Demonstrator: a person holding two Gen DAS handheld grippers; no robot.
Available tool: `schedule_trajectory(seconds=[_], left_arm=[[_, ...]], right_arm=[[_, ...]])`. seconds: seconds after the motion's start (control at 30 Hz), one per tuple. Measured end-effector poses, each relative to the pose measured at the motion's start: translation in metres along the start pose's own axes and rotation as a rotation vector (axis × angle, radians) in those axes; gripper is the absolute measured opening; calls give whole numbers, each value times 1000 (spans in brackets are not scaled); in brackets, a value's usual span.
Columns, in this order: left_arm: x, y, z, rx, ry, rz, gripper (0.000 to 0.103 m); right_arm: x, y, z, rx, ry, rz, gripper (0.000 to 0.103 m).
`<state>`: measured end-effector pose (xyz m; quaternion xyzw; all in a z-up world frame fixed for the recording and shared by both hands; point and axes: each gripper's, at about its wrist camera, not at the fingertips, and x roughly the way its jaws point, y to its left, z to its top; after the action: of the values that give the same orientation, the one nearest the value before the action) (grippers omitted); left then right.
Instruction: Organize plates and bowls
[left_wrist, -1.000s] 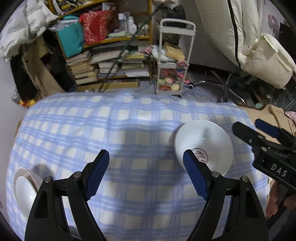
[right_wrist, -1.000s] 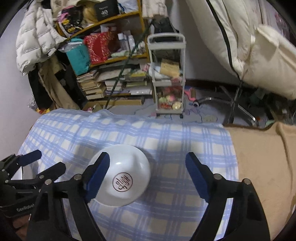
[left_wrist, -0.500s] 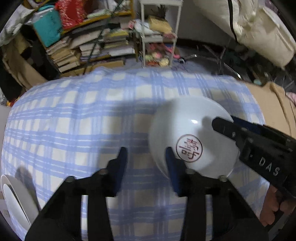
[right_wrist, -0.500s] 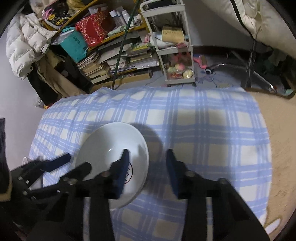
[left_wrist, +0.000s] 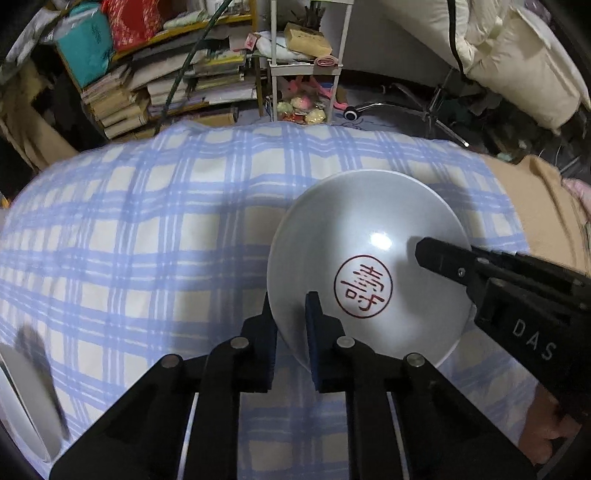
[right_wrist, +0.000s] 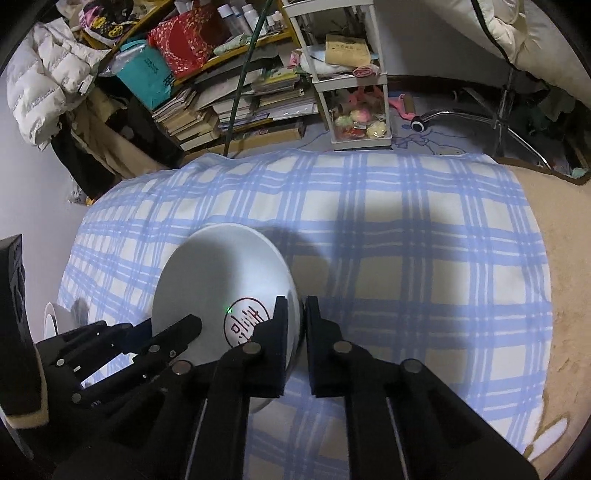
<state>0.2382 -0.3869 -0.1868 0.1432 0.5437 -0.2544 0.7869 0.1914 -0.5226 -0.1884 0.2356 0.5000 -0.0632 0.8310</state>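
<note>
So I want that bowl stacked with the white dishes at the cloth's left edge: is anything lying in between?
Nothing visible does: between the white bowl with the red seal and the white dishes lies only bare blue checked cloth.

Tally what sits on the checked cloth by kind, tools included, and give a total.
White bowl with red seal mark: 1
White dishes at the cloth's left edge: 1 stack; how many are in it cannot be told
Tools: 2, the left tool closing on the bowl's rim, the right tool gripping the opposite rim
Total: 4
</note>
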Motion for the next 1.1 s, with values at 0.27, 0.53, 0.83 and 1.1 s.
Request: schedule_trajectory(seconds=[0.27, 0.53, 0.83, 1.1], left_arm=[[-33, 15, -14, -22, -20, -5, 13], [-76, 61, -41, -65, -47, 25, 13], [-132, 130, -76, -159, -89, 51, 13], [-170, 181, -107, -216, -119, 104, 13]], right_arm=[[-17, 20, -17, -4, 3, -13, 9], [-39, 75, -30, -39, -44, 21, 9], [-54, 162, -47, -137, -82, 98, 9], [-58, 225, -66, -203, -99, 157, 9]])
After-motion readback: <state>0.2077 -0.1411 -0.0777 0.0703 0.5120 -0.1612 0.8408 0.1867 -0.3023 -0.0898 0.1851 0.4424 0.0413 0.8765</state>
